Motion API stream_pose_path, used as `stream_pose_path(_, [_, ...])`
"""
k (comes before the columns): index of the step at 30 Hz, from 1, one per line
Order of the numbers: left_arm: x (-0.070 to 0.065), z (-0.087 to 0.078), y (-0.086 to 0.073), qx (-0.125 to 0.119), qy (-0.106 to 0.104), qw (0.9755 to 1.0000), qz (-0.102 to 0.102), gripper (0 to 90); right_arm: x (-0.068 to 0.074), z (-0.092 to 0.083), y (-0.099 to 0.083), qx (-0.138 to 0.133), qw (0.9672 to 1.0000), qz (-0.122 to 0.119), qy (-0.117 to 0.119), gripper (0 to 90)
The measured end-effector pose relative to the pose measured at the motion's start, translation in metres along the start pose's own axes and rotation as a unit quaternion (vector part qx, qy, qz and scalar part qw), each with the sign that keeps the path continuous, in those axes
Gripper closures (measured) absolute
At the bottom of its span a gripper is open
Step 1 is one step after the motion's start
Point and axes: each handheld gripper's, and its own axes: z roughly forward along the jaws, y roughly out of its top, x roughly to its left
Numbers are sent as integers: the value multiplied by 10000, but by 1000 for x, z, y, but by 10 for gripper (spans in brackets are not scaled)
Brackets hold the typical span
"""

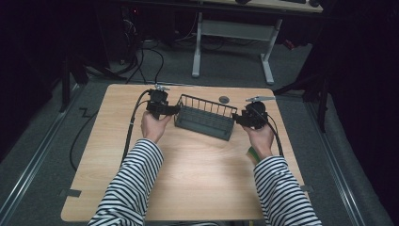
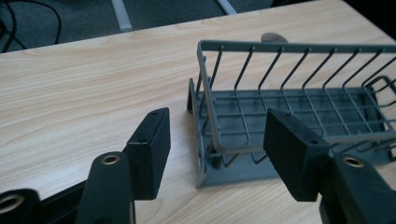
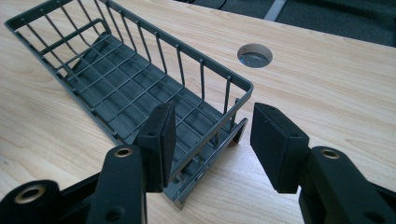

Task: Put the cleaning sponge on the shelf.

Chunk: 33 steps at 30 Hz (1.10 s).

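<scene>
Now I'm flanking the wire basket [image 1: 205, 117] lengthwise: left gripper [image 1: 175, 110] and right gripper [image 1: 235, 119] both gaping at its ends, holding nothing.

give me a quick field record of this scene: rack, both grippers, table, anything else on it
thing in hand: grey wire rack, empty, standing upright on the table
left gripper: at the rack's left end, jaws apart, astride the end wire, pads not pressing
right gripper: at the rack's right end, jaws apart, astride the corner of the end wall, no grip visible
table: light wood
other: round cable hole in the tabletop behind the rack
hands: one at each end of the rack, striped sleeves
</scene>
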Motion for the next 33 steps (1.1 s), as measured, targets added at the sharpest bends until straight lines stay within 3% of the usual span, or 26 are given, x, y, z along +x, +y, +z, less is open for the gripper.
stream_pose_path(12, [2, 11, -2, -63, 84, 9999, -27, 501, -3, 17, -1, 108, 9998, 195, 7, 474])
stream_pose_path(21, [8, 15, -3, 19, -152, 9997, -178, 594, -7, 25, -1, 306, 9990, 277, 159, 527])
stream_pose_path(26, [9, 14, -3, 29, -262, 9996, -127, 673, -11, 26, -1, 408, 9978, 339, 396, 589])
stream_pose_path(31, [7, 13, -3, 79, -372, 9992, -74, 742, -11, 26, -1, 443, 9975, 354, 421, 594])
stream_pose_path(33, [5, 13, -1, 168, -360, 9992, 50, 756, -11, 25, -1, 457, 9973, 361, 438, 595])
